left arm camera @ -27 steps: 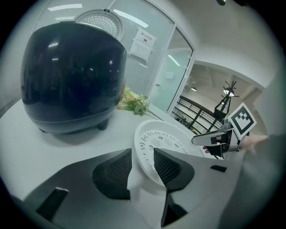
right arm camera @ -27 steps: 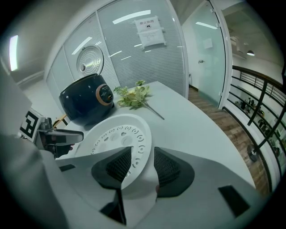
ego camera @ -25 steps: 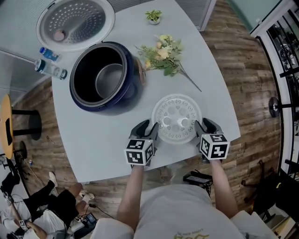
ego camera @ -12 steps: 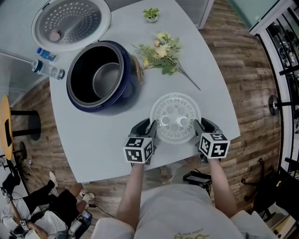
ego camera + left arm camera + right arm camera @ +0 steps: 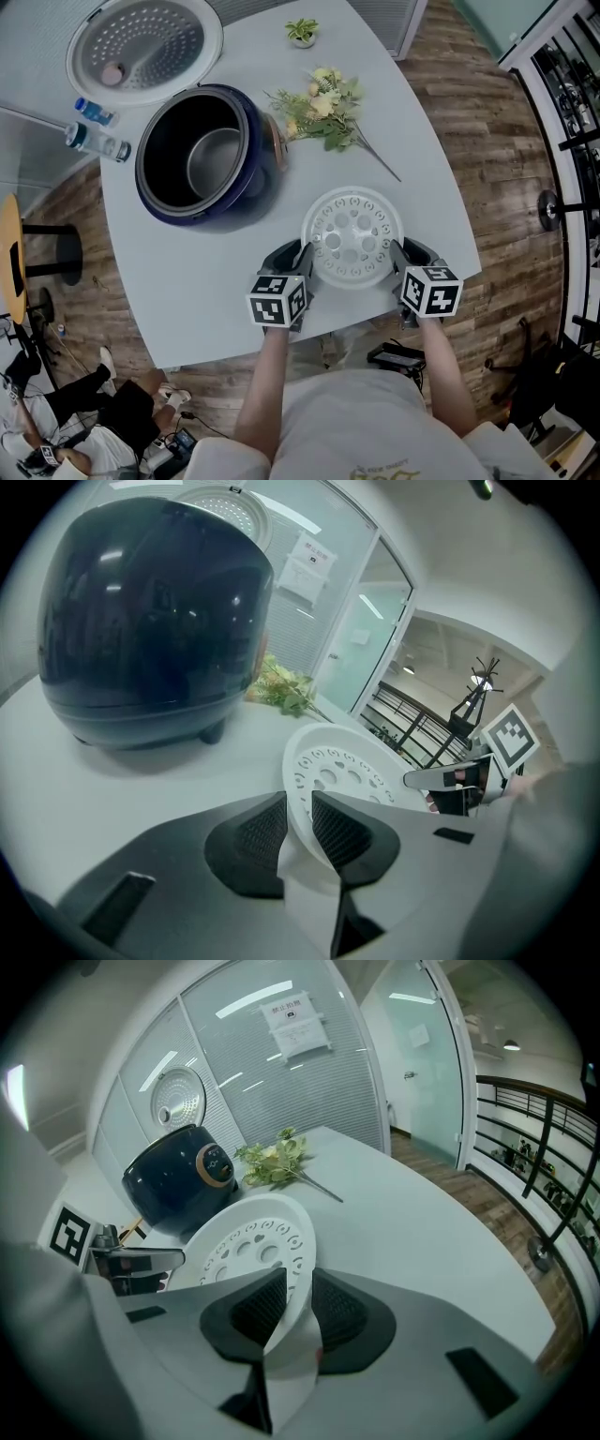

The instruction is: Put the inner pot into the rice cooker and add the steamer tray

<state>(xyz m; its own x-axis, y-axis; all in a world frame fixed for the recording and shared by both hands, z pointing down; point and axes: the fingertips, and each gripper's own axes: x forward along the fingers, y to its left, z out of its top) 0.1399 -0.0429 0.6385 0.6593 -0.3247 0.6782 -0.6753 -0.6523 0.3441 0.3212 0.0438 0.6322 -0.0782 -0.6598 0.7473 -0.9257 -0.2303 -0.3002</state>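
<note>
White plastic steamer tray [image 5: 353, 236] lies flat on the desk [image 5: 202, 286], directly between the two hand-held grippers. The left hand-held gripper [image 5: 298, 257] has the tray's left rim between its jaws and the right hand-held gripper [image 5: 405, 255] has the opposite rim. Both sets of jaws are closing, and the pads look to be on the rim in both gripper views. The tray is round with no long axis, and both hands are equally near it.

The dark blue rice cooker [image 5: 255, 183] stands ahead and to the left of both grippers, nearer the left one. Its lid [image 5: 141, 47] is thrown back and the inner pot [image 5: 217, 161] is already seated inside. Judged next move: lift the tray and carry it forward-left over the open mouth.

A flower sprig [image 5: 323, 111] lies ahead of the right hand-held gripper, beside the cooker and probably off the path. Bottles [image 5: 97, 139] sit beyond the cooker, well apart.
</note>
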